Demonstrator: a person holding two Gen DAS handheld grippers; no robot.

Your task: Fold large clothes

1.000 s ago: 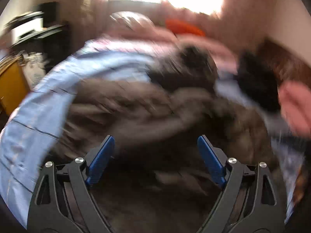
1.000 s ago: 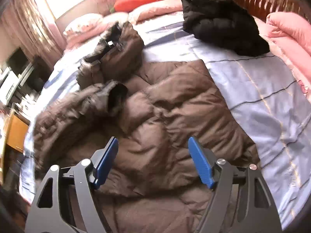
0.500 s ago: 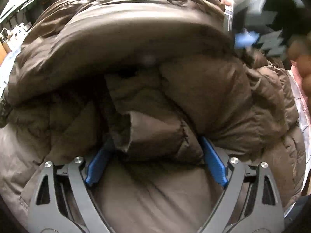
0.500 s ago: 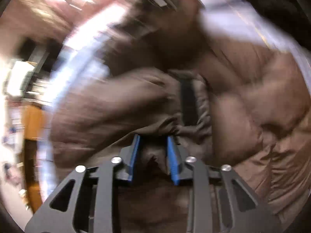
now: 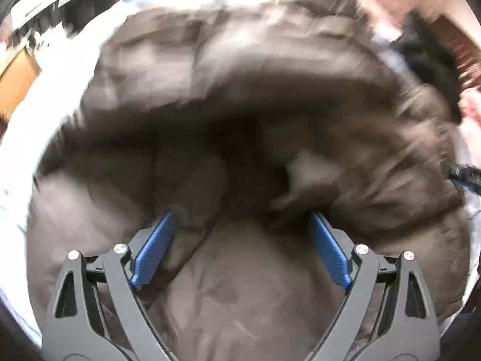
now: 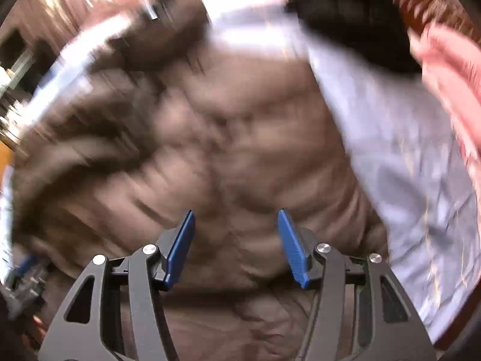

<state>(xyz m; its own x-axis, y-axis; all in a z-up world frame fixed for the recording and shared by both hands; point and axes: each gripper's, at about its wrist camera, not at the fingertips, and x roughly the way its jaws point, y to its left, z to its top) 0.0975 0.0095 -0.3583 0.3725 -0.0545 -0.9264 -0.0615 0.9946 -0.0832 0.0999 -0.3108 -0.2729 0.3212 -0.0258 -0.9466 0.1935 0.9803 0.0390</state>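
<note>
A large brown puffer jacket (image 5: 240, 90) lies crumpled on the bed and fills both blurred views. My left gripper (image 5: 240, 215) points steeply down at it with its jaws wide. Jacket folds lie under and between the blue pads (image 5: 156, 246), which do not press on them. My right gripper (image 6: 236, 210) hangs over the quilted jacket body (image 6: 240, 135). Its jaws are opening, and the fabric below them is not pinched. A blue and black shape at the right edge of the left wrist view may be the other gripper.
The jacket rests on a light blue sheet (image 6: 405, 165). A black garment (image 6: 345, 15) lies at the far end of the bed near a wooden headboard (image 6: 436, 0). A pink quilt (image 6: 451, 69) lies along the right side. Furniture stands beyond the bed's left edge (image 5: 18, 81).
Both grippers have dropped closer to the jacket. The right jaws narrowed around a jacket fold half a second ago and have spread apart again. The left jaws stayed wide.
</note>
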